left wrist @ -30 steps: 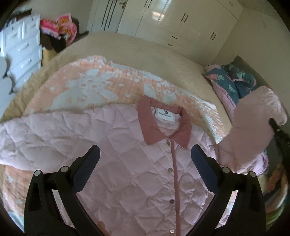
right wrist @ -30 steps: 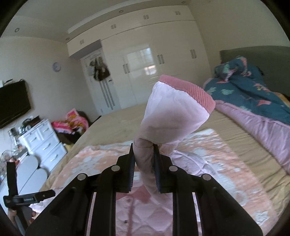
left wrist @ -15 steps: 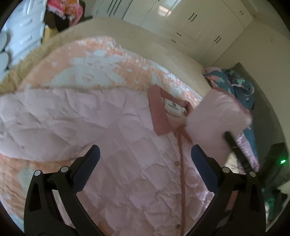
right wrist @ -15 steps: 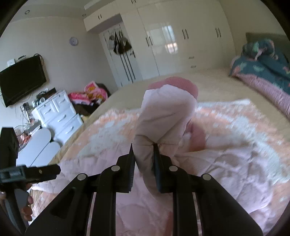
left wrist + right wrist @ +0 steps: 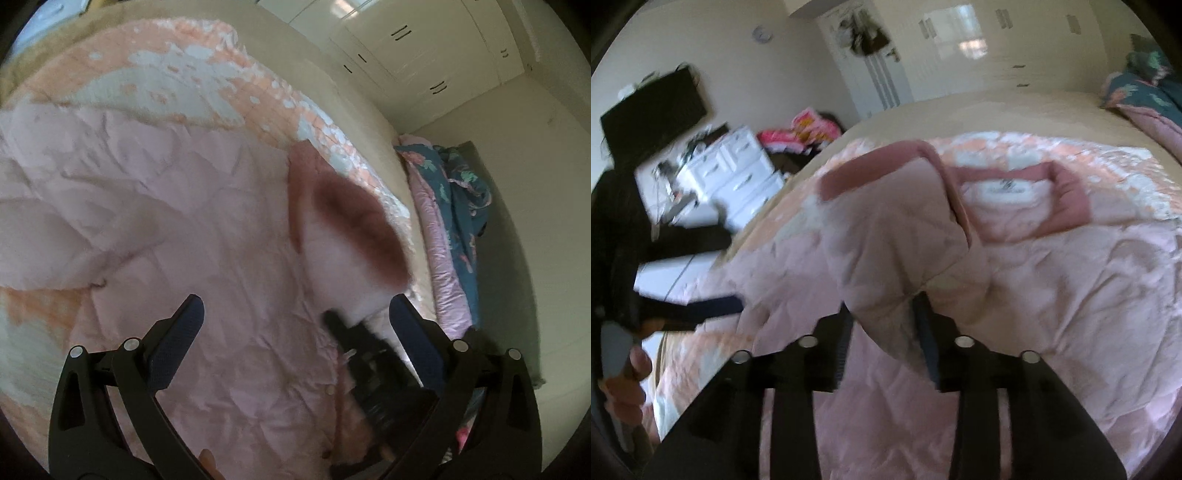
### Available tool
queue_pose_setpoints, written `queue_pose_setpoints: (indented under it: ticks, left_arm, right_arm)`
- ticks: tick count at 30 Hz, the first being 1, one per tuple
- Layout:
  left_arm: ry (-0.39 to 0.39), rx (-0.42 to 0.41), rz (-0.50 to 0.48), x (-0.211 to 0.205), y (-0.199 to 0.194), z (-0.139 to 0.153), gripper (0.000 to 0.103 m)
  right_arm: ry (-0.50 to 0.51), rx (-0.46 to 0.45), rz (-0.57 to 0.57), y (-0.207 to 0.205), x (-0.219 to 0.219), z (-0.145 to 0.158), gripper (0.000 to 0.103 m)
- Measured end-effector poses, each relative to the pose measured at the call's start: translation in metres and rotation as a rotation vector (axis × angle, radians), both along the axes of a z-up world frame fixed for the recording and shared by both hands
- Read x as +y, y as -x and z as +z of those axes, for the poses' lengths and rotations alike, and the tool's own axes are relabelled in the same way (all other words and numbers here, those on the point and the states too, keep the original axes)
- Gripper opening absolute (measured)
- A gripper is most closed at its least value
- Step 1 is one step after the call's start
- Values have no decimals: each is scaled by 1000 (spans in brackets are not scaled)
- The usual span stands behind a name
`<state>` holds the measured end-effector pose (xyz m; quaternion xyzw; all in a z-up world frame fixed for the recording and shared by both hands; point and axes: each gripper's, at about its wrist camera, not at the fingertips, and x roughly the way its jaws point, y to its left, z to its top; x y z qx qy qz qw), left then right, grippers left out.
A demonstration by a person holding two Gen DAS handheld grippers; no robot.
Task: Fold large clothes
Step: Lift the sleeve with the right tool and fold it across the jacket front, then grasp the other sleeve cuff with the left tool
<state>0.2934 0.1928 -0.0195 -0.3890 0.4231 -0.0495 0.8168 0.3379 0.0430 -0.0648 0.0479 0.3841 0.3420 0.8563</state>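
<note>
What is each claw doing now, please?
Left claw: open, holding nothing, above the jacket.
Right claw: closed on the jacket's sleeve.

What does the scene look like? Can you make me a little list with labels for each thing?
garment: pink quilted jacket, spread on the bed
collar: darker pink, white label inside
sleeve: lifted sleeve, folded over the jacket front
right gripper: shut on the sleeve
left gripper: open, hovering above the jacket, holding nothing
underneath: peach and white blanket
background: white wardrobe, white drawers
</note>
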Motion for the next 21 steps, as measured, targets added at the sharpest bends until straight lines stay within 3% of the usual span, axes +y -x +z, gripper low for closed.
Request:
queue_pose_setpoints:
  ticks: [2, 4, 8, 14, 16, 19, 21]
  left_arm:
    - [40, 4, -2, -2, -1, -6, 94]
    - [57, 20, 0, -4, -2, -13, 94]
    - [58, 91, -11, -12, -8, -35, 94]
    - [53, 165, 5, -26, -19, -67, 91]
    - [-2, 167, 9, -33, -23, -67, 56]
    - [-101, 127, -28, -48, -30, -59, 17]
    - [-219, 77, -78, -61, -32, -40, 13]
  right_arm:
    - [-11, 72, 56, 6, 6, -10, 66]
    - [-22, 103, 83, 13, 5, -12, 73]
    - [-37, 80, 97, 28, -15, 0, 77]
    - [13, 18, -84, 19, -88, 18, 77]
    - [11, 22, -161, 13, -118, 21, 77]
    - [20, 13, -251, 5, -160, 24, 73]
    - [46, 11, -315, -2, -185, 23, 73]
